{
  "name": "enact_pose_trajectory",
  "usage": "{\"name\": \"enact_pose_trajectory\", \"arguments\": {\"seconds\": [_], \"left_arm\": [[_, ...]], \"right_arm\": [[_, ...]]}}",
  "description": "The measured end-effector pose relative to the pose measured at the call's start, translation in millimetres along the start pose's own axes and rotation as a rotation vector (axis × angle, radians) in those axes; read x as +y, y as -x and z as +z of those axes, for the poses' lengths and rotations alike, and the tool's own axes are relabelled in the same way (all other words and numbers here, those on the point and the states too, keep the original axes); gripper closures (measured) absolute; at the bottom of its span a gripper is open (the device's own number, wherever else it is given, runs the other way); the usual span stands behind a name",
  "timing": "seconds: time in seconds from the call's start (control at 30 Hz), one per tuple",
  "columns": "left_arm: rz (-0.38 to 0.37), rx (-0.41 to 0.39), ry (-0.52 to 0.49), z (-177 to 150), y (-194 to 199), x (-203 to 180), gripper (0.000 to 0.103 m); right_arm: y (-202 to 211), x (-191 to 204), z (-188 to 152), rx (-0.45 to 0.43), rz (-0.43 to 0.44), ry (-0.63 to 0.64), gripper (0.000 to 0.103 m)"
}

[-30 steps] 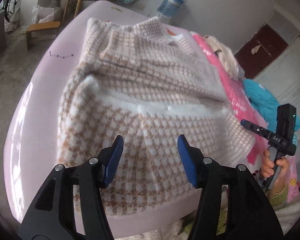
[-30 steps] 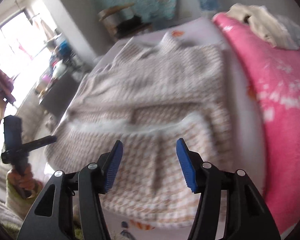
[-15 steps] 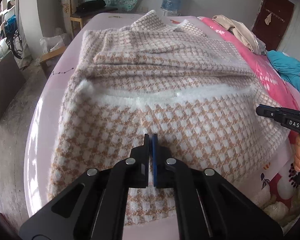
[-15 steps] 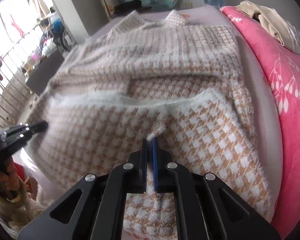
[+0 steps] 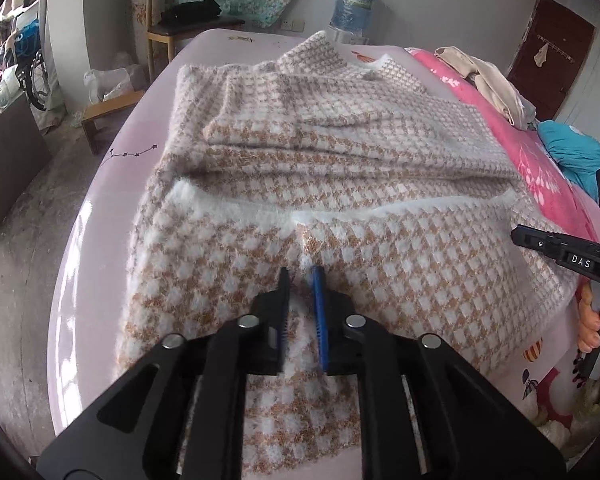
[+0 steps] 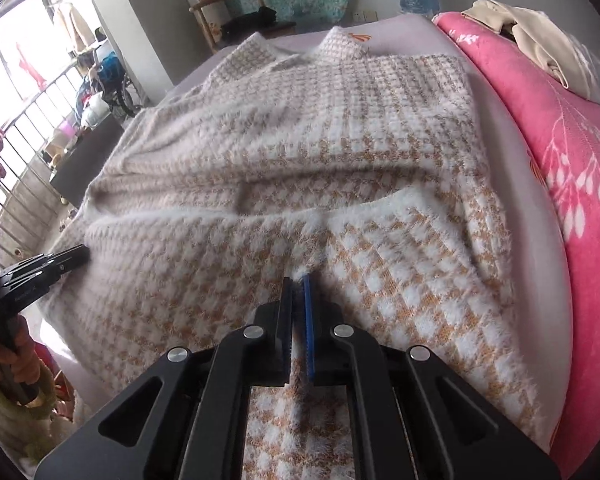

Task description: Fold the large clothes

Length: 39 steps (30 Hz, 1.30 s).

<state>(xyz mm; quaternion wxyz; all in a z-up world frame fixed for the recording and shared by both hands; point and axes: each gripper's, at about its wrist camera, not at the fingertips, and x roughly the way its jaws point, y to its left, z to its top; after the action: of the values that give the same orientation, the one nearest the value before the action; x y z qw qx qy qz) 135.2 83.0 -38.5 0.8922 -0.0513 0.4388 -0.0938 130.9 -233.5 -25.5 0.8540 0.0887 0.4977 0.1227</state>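
Observation:
A fluffy beige-and-white houndstooth sweater (image 5: 340,184) lies spread on the lilac bed (image 5: 100,208), its near part folded over with a white fuzzy edge (image 6: 260,216) across the middle. My left gripper (image 5: 300,276) rests on the near part. Its jaws are opening, a narrow gap apart, and a raised crease of the knit runs between them. My right gripper (image 6: 298,282) is shut on a small tuft of the same near part, further right. Each gripper shows in the other's view, held in a hand (image 5: 592,320) at the sweater's side edge.
A pink floral blanket (image 6: 572,152) with a cream garment (image 6: 540,40) on it runs along the bed's right side. Beyond the bed stand a wooden chair (image 5: 188,28) and a water jug (image 5: 354,2). Bare floor (image 5: 28,208) lies to the left.
Both grippers closed from wide open and came down onto the sweater's near part. The right pinched a tuft; the left has since parted slightly, and a crease has risen in front of it.

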Motion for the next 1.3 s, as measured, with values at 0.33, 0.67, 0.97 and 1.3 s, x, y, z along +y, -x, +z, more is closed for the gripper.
{"name": "enact_pose_trajectory", "arguments": {"seconds": [0.33, 0.67, 0.97, 1.3], "left_arm": [[0.174, -0.004, 0.061, 21, 3, 53, 0.063], [0.174, 0.024, 0.09, 17, -13, 64, 0.057], [0.138, 0.009, 0.082, 8, 0, 60, 0.058], [0.115, -0.046, 0.019, 12, 15, 45, 0.058]], "right_arm": [[23, -52, 14, -0.052, -0.101, -0.085, 0.065], [-5, -64, 16, 0.048, -0.01, -0.098, 0.053], [2, -47, 4, 0.064, -0.078, -0.031, 0.068], [2, -49, 5, 0.058, -0.084, -0.046, 0.069]]}}
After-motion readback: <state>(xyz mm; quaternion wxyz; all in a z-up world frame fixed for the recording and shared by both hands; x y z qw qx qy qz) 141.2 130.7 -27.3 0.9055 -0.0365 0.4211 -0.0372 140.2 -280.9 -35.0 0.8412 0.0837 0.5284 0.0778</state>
